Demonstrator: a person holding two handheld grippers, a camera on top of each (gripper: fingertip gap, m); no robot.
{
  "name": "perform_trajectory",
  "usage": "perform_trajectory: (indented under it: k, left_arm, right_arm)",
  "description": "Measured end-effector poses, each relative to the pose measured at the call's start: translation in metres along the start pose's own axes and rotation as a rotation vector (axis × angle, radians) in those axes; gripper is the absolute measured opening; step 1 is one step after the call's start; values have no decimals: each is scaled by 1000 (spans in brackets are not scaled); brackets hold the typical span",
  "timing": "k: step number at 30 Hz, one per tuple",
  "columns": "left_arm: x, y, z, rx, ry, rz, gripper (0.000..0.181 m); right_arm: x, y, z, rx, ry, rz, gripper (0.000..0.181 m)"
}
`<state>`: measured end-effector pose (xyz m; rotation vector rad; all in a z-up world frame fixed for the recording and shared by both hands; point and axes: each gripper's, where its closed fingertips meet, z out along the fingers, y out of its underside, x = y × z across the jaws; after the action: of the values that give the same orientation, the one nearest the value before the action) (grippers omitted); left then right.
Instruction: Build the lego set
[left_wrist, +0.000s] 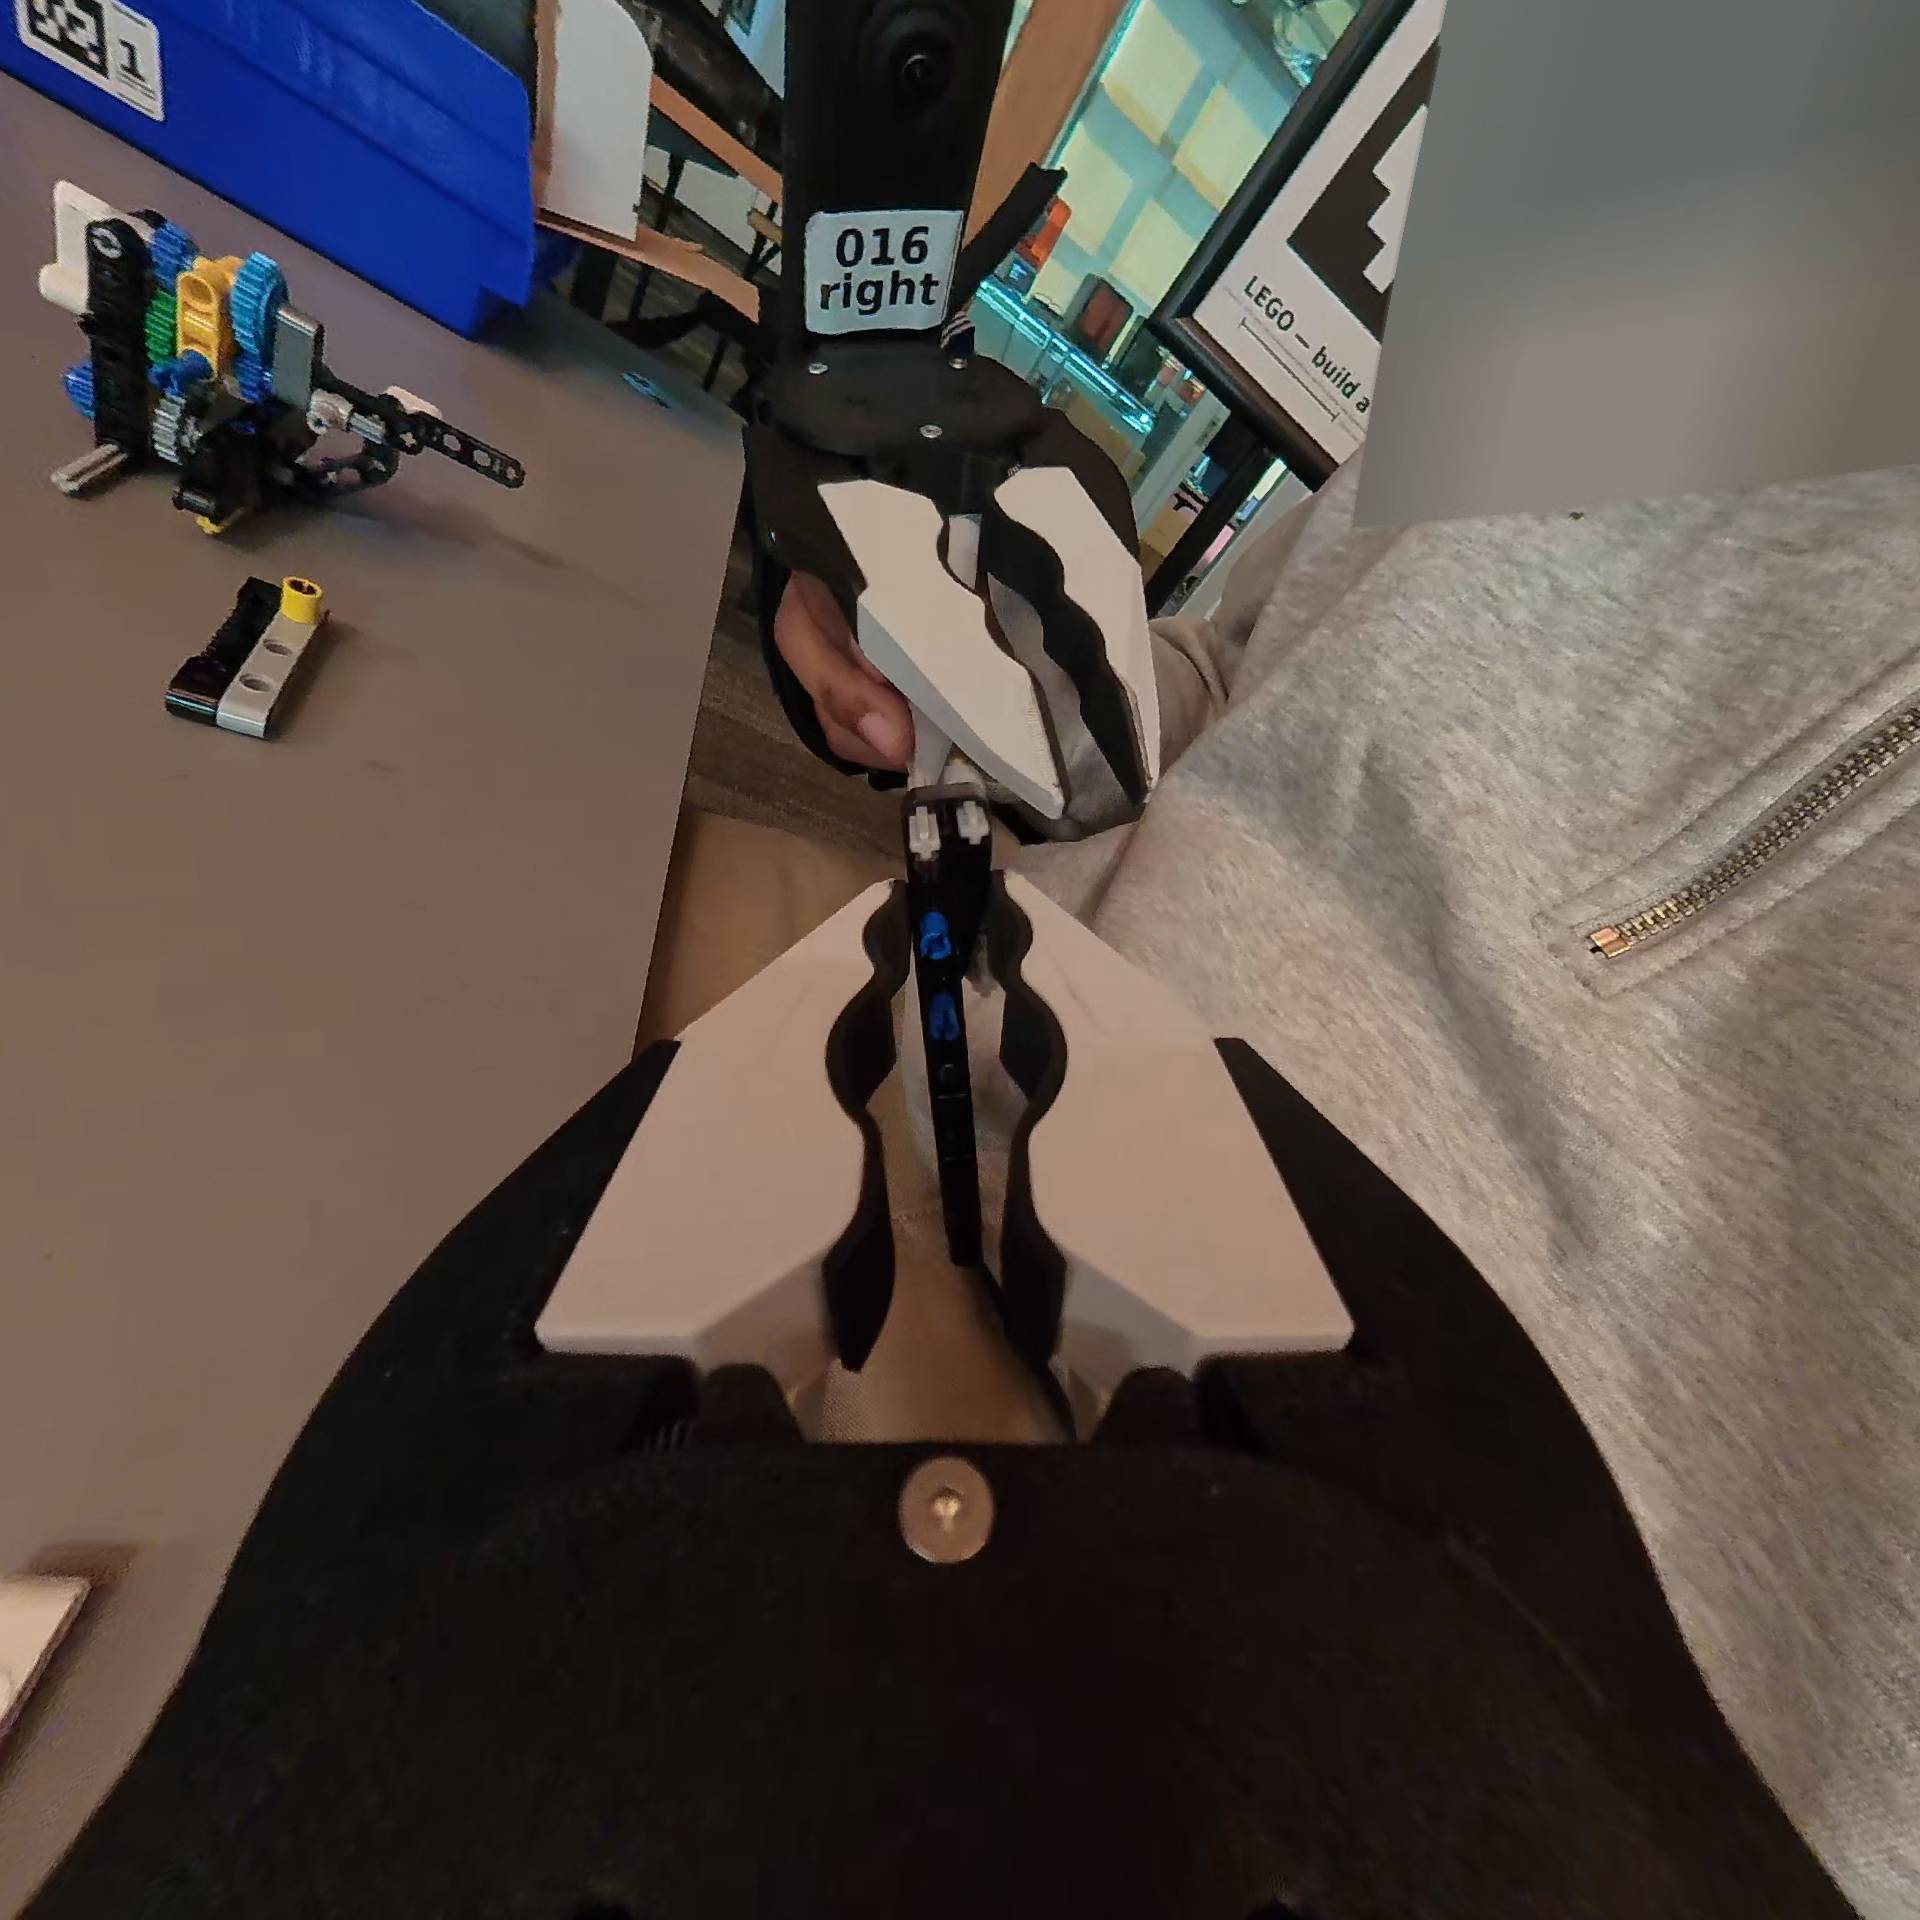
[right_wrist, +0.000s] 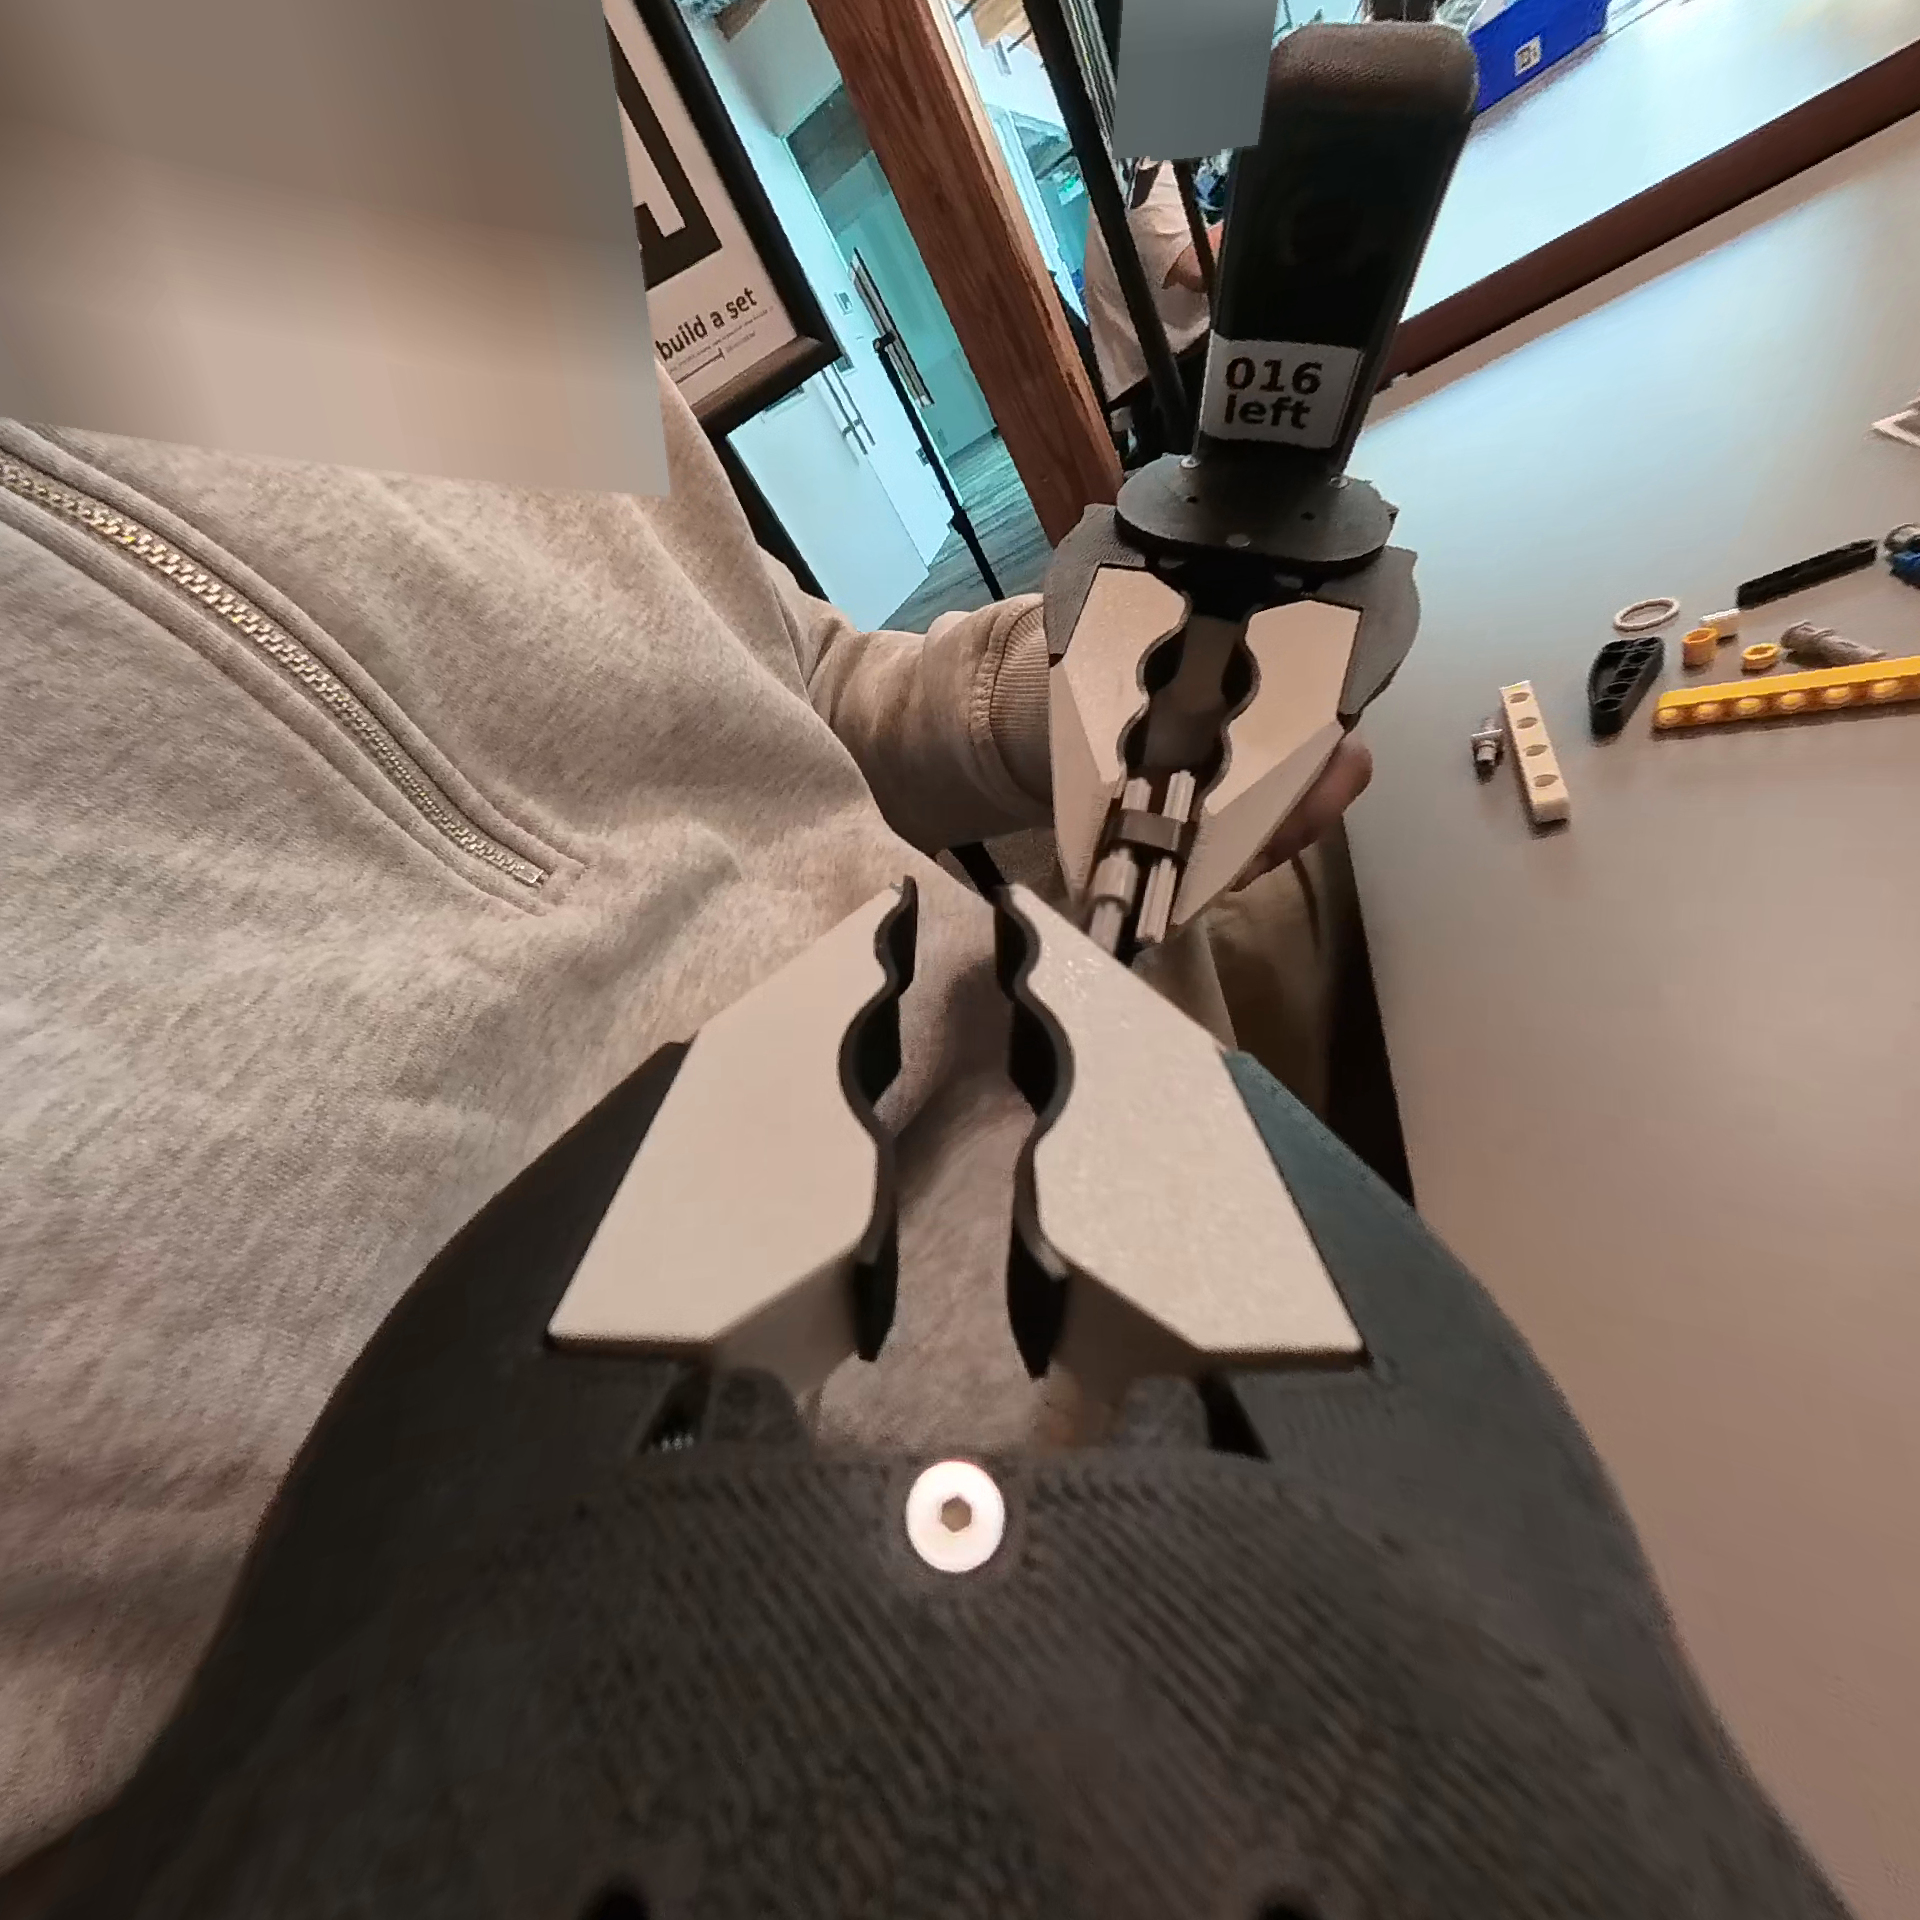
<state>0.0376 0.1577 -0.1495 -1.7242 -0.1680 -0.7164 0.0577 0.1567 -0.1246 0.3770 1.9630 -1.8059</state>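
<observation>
My left gripper is shut on a black lego beam with two blue pins in its side and white and grey connectors on its far end. It holds the beam in the air, off the table's edge. In the right wrist view the left gripper shows these grey connectors between its fingers. My right gripper is open a little and empty, with only grey sweater behind the gap. It points at the left gripper, its tips close beside the beam's far end.
On the grey table stand a partly built model, a small black-and-grey block with a yellow pin and a blue bin. Loose parts lie apart: a yellow beam, a white beam, a black curved piece. Between my left fingertips and the partly built model there is roughly 20 cm.
</observation>
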Motion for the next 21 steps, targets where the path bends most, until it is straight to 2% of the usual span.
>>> perform_trajectory:
  k: [10, 14, 17, 21]
  left_arm:
    - [-3, -10, -5, 59, -14, -7, 10]
    - [-5, -23, -12, 140, -10, -31, 10]
    - [-4, -40, -22, 258, 21, -78, 10]
    - [-2, -59, -32, 407, 104, -190, 10]
  right_arm:
    - [3, -5, -5, 26, 21, -17, 15]
    - [14, -18, -16, 88, 110, -70, 15]
    - [32, -24, -25, 84, 311, -239, 20]
    - [31, -42, -26, 28, 612, -742, 23]
